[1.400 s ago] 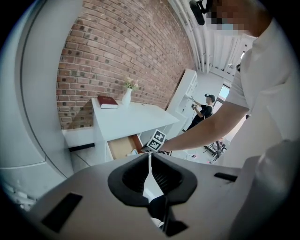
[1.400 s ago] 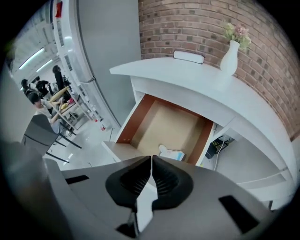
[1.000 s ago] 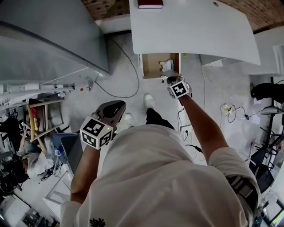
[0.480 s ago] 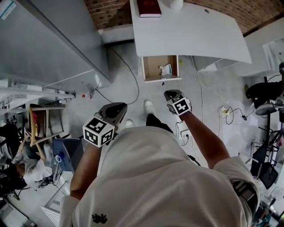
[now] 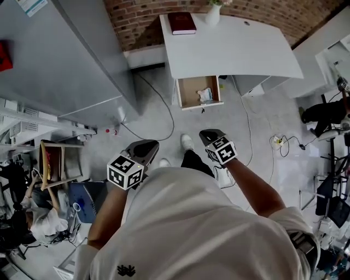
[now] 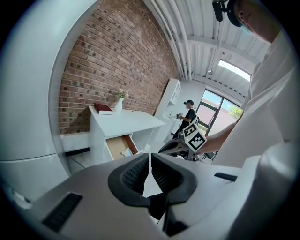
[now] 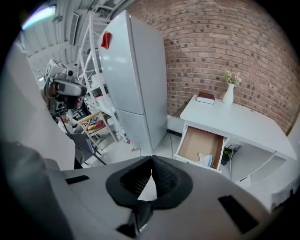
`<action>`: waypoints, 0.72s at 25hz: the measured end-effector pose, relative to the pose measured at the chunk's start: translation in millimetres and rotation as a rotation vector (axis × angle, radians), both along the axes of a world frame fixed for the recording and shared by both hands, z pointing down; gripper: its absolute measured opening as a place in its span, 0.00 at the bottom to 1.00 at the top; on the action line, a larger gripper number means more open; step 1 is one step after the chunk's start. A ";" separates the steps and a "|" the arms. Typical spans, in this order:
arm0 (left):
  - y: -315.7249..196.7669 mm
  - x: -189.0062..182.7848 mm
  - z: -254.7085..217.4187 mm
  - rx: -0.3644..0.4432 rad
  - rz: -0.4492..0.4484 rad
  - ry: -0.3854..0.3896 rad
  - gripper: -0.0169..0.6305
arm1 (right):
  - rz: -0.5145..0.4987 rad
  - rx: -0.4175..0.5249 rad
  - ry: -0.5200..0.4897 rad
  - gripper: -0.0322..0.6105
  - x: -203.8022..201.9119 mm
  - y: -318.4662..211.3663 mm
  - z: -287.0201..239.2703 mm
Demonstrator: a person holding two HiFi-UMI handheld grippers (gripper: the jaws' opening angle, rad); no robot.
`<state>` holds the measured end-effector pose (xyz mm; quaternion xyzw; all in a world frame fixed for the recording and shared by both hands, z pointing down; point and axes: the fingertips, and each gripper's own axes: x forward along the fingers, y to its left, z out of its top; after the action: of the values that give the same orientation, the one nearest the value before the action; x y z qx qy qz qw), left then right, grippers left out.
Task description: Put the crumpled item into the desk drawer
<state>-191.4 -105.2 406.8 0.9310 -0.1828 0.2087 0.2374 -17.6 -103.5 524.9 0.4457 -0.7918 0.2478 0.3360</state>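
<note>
The crumpled item [image 5: 205, 95], a pale wad, lies at the right side of the open desk drawer [image 5: 190, 89] under the white desk [image 5: 229, 46]. It also shows in the drawer in the right gripper view as the crumpled item [image 7: 205, 160], and small in the left gripper view [image 6: 126, 152]. My right gripper [image 5: 206, 133] hangs shut and empty over the floor, well short of the drawer. My left gripper [image 5: 146, 145] is shut too, further left, holding nothing. In their own views, the left gripper [image 6: 150, 160] and the right gripper [image 7: 151, 165] each have jaws closed together.
A grey fridge [image 5: 82, 54] stands left of the desk. A red book [image 5: 181, 23] and a vase [image 5: 213, 13] sit on the desktop. Cables [image 5: 158, 104] trail on the floor. A wooden chair [image 5: 54, 161] and a seated person are at the left.
My right gripper has drawn back from the drawer's front edge toward my body. The whole view has backed away from the desk. The crumpled item stays in the drawer.
</note>
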 end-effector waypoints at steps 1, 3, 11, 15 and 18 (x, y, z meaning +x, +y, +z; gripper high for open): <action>2.7 -1.8 1.2 0.000 0.006 -0.004 0.08 | 0.001 0.005 -0.007 0.10 -4.6 4.9 -3.7; 8.5 -4.8 4.0 -0.002 0.018 -0.012 0.08 | 0.000 0.012 -0.017 0.10 -13.7 14.0 -10.3; 25.2 1.5 3.8 0.009 0.060 -0.011 0.08 | -0.001 0.048 -0.048 0.10 -28.8 35.0 -36.3; 33.5 -5.3 1.1 -0.004 0.058 0.022 0.08 | -0.015 0.067 -0.040 0.10 -41.8 46.0 -41.7; 37.5 -9.5 -2.1 -0.005 0.043 0.033 0.08 | -0.027 0.074 -0.015 0.10 -43.5 52.4 -39.7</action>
<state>-200.8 -67.7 404.7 0.9373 -0.1583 0.1990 0.2383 -61.2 -51.1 485.2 0.4453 -0.8089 0.2172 0.3167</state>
